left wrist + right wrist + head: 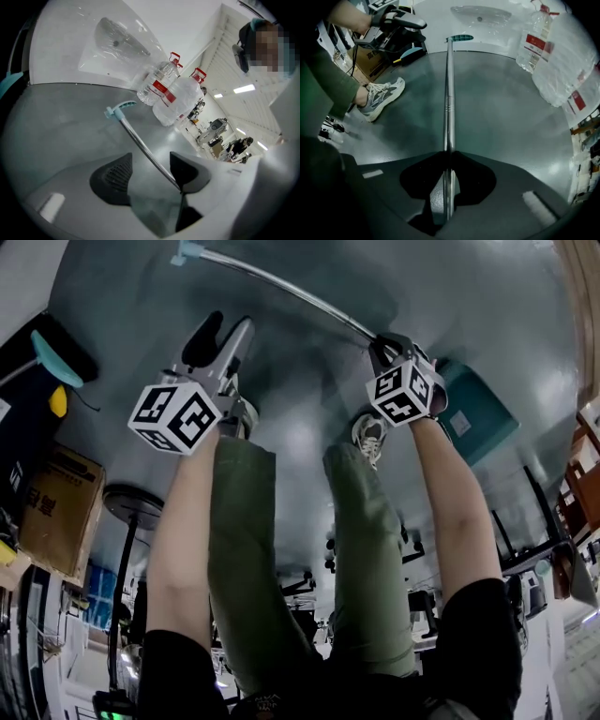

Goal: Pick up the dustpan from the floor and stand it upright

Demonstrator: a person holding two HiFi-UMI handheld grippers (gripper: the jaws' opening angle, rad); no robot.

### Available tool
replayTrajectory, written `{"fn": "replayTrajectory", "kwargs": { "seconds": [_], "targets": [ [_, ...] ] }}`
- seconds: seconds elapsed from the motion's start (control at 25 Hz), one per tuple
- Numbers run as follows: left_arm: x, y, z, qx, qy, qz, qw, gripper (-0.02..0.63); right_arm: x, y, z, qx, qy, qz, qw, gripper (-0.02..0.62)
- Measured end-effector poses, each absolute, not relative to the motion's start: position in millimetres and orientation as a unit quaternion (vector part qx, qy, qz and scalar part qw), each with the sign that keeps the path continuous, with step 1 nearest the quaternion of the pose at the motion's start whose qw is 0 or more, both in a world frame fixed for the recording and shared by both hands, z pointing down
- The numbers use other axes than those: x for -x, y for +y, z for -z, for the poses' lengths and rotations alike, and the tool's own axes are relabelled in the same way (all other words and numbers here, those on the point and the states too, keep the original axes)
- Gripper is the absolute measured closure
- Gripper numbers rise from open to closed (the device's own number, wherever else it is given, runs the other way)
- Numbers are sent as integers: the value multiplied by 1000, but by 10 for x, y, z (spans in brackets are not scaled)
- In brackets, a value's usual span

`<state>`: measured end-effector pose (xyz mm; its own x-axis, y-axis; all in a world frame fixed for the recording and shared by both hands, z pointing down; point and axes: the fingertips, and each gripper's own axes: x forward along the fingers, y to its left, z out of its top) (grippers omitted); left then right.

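The dustpan lies on the grey floor, its teal pan (480, 411) at the right of the head view. Its long metal handle (281, 287) runs up-left to a teal end cap (187, 252). My right gripper (384, 341) points steeply down and is shut on the handle (449, 93) close to the pan; the tube runs straight between its pads. My left gripper (223, 336) hovers open to the left, apart from the handle. In the left gripper view the handle (140, 140) crosses the floor beyond the open jaws of my left gripper (150, 176), nothing between them.
Large water bottles (173, 93) stand against the white wall beyond the end cap (116, 109). The person's sneaker (382, 96) is on the floor left of the handle. A cardboard box (56, 512) and black gear crowd the left side.
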<state>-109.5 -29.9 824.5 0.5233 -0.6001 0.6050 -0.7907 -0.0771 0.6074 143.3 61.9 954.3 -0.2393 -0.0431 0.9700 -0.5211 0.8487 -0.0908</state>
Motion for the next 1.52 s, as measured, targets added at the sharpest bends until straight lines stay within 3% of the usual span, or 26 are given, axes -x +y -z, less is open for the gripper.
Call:
{"fn": "replayTrajectory", "kwargs": {
  "seconds": [0.44, 0.52, 0.72, 1.0, 1.52],
  "targets": [
    [935, -875, -7094, -755, -468, -48, 457, 302, -1162, 539, -8664, -182, -789, -175, 561, 523],
    [940, -971, -6860, -768, -465, -47, 437, 315, -1086, 477, -8538, -182, -792, -170, 557, 523],
    [875, -1130, -6335, -809, -435, -38, 392, 448, -907, 296, -8302, -186, -798, -165, 549, 522],
    [805, -1142, -5835, -834, -397, -29, 382, 465, -736, 132, -7863, -217, -802, -210, 515, 520],
    [1327, -1207, -4740, -871, -397, -69, 282, 466, -105, -533, -5959, -326, -854, -194, 356, 521]
  ]
}}
